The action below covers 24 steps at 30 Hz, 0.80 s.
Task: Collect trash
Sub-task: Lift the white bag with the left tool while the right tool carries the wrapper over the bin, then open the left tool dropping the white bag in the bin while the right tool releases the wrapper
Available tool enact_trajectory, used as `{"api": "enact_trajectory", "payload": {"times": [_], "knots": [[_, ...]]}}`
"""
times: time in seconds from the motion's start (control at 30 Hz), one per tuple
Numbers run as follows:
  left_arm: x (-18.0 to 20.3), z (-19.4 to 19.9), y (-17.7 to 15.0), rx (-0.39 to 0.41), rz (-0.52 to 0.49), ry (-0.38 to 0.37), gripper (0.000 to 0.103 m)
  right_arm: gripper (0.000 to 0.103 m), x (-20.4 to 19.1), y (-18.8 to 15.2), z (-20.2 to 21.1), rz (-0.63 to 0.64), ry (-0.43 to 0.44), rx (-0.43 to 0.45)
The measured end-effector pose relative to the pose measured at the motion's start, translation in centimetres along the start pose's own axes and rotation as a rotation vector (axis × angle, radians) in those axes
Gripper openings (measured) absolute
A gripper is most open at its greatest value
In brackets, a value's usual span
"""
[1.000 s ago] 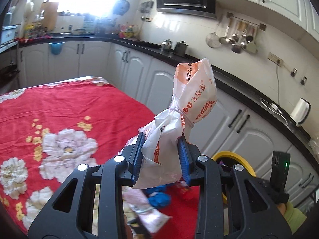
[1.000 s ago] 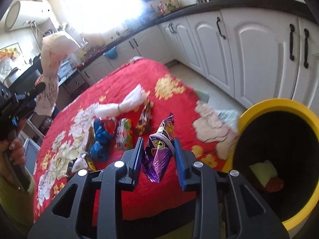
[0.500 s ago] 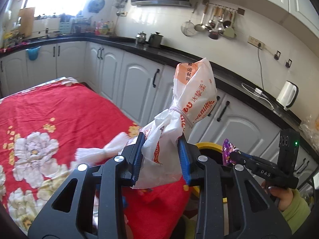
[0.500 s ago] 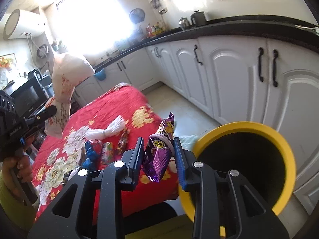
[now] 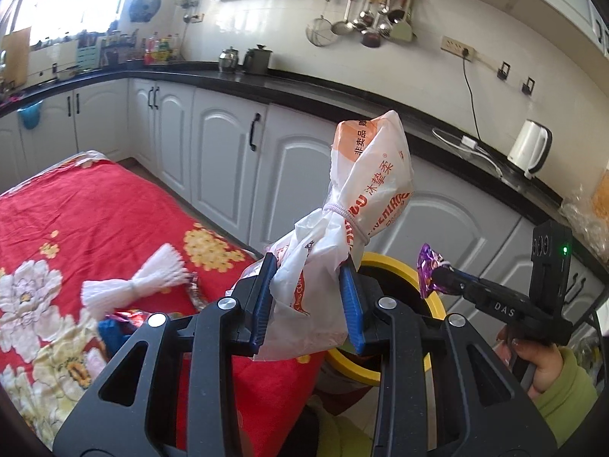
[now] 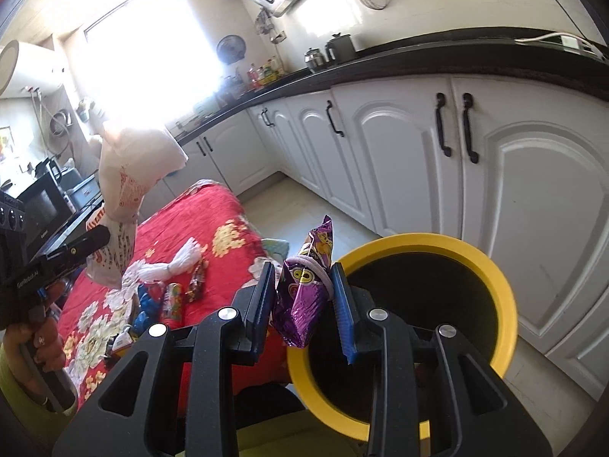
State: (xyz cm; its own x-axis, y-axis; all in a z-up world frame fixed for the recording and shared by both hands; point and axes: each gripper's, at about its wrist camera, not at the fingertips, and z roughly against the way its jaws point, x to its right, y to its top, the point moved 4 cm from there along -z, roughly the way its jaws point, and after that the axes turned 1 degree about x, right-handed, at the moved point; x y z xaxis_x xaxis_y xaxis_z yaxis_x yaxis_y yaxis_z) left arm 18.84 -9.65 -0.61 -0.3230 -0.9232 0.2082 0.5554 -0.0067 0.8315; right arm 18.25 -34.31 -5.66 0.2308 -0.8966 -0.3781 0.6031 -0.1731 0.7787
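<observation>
Tongs first: left gripper (image 5: 308,299) is clenched on a white plastic bag (image 5: 342,236) w/ orange print, tied round its middle w/ an elastic, standing up above the blue pads. Right gripper (image 6: 304,299) is grasping a purple snack wrapper (image 6: 306,285), also banded, pinched between its pads.

Just past both sets of tips sits the yellow bin (image 6: 498,293). From the right wrist cam the rim is directly ahead and a bit right of the tips, mouth open, inside too dark for me to tell what's in it. From the left cam the bin (image 5: 396,262) shows behind the bag, and I can see my right tongs (image 5: 437,278) already over the rim w/ the wrapper.

Left of the tongs, further out, is the red floral cloth (image 5: 95,209) on the table. Trash lying there: a bundled white tissue thing (image 6: 171,264), a blue crumpled piece (image 6: 146,301), a small colourful pack (image 6: 173,299), a dark wrapper (image 6: 196,282), maybe more near the edge, can't tell.

My read: partway. Two items in hand and near the bin but neither dropped yet; approx four or more pieces left on the cloth. Next I'd release both over the opening, then go back for the rest.

Beyond that, white cabinets (image 6: 418,152) and black counter.
</observation>
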Motion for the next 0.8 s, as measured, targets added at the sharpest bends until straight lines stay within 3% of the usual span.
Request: {"api": "enact_trajectory", "payload": {"times": [0.8], "knots": [[6.6,-8.4,-4.5,-0.202,-0.109,-0.030,0.027,0.029,7.4,-2.5,1.4,-0.129,-0.079,0.000]]}}
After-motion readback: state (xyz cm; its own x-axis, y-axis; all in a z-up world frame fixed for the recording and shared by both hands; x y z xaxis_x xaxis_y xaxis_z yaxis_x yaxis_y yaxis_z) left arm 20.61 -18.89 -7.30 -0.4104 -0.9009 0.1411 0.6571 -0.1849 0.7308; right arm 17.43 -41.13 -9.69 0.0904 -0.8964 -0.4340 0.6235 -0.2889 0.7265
